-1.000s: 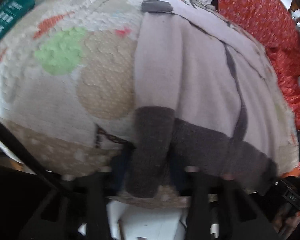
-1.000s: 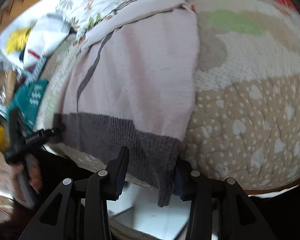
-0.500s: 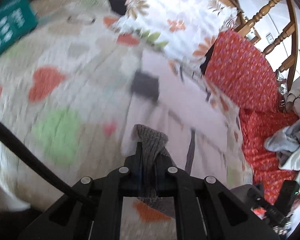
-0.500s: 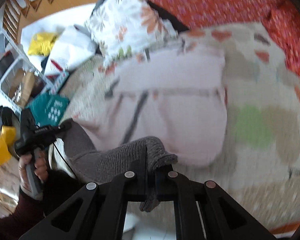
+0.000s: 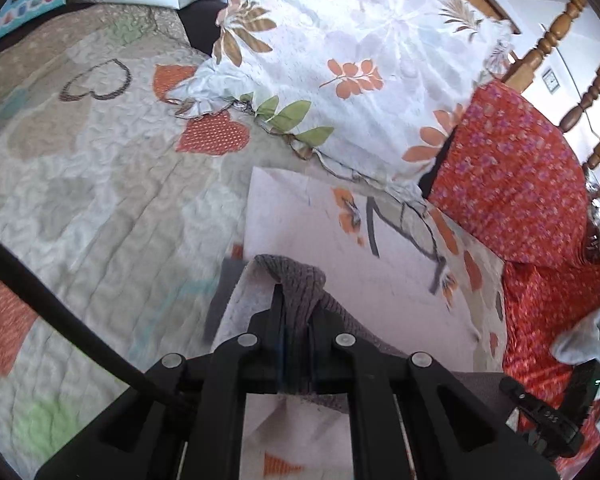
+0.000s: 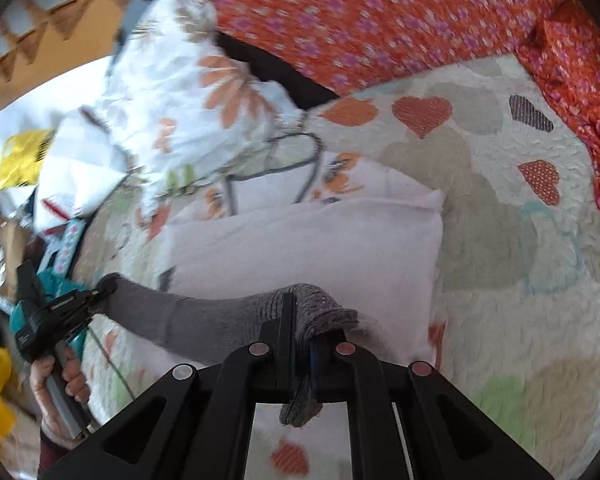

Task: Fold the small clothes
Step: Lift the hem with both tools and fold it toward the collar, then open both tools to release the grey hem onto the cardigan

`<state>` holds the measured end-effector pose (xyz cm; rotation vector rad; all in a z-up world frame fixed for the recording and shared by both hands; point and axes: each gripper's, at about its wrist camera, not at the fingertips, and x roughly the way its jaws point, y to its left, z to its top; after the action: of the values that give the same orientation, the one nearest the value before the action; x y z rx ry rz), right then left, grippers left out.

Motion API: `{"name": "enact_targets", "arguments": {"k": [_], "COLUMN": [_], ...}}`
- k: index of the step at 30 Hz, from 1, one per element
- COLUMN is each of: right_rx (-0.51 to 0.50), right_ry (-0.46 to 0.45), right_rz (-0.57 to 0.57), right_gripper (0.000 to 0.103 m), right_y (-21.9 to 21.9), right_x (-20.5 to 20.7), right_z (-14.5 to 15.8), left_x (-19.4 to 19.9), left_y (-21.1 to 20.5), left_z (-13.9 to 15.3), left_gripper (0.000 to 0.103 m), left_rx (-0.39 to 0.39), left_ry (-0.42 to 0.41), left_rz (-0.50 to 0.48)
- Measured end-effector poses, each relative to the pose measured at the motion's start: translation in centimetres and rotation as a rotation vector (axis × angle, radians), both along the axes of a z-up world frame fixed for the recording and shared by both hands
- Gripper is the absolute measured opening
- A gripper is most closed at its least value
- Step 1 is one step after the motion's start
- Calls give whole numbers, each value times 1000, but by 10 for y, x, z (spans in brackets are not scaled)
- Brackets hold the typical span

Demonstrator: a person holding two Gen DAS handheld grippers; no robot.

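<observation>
A small pale pink sweater (image 5: 320, 232) with a grey ribbed hem (image 5: 296, 280) lies on a heart-patterned quilt (image 5: 100, 208). My left gripper (image 5: 296, 320) is shut on one corner of the grey hem, lifted above the sweater's body. My right gripper (image 6: 300, 320) is shut on the other hem corner (image 6: 312, 312). The hem stretches between both grippers; the left gripper shows in the right wrist view (image 6: 64, 308). The pink body (image 6: 308, 248) lies flat ahead, its collar end toward the pillow.
A white floral pillow (image 5: 352, 60) lies just beyond the sweater. Red flowered fabric (image 5: 512, 184) covers the right side. Wooden chair posts (image 5: 556, 36) stand behind. Bags and boxes (image 6: 60, 160) clutter the far left in the right wrist view.
Both grippers closed on the grey hem at the quilt's near edge, lifted it, and carried it forward over the sweater toward the pillow.
</observation>
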<state>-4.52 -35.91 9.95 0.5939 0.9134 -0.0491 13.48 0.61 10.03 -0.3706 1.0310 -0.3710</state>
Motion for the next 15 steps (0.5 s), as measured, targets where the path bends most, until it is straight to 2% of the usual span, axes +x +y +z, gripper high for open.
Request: {"name": "enact_targets", "arguments": {"k": [3,8,10,12,15], "right_rx": [18,78,105,148,229], "right_ry": [39,43,35,31,33], "right_rz": [-32,-56,-53,-67,-85], "right_gripper": [5,6,6,6,7], "right_y": [-18,-43,-51,-60,-71], "right_x": [29,71,86,95,100], "right_z": [-23,-49,-59,-70,-85], "left_x": [23,54,61,67,71], "left_y": [-8,-26,-31,-33,-29], "left_z": [-15,-40,-43,-43,-37], "left_gripper": [8,10,18,36,57], "left_rx": [-14,9,29,36,-9], "left_ry": [30,53,42,17,-26], "left_rz": [19,31,31,51,61]}}
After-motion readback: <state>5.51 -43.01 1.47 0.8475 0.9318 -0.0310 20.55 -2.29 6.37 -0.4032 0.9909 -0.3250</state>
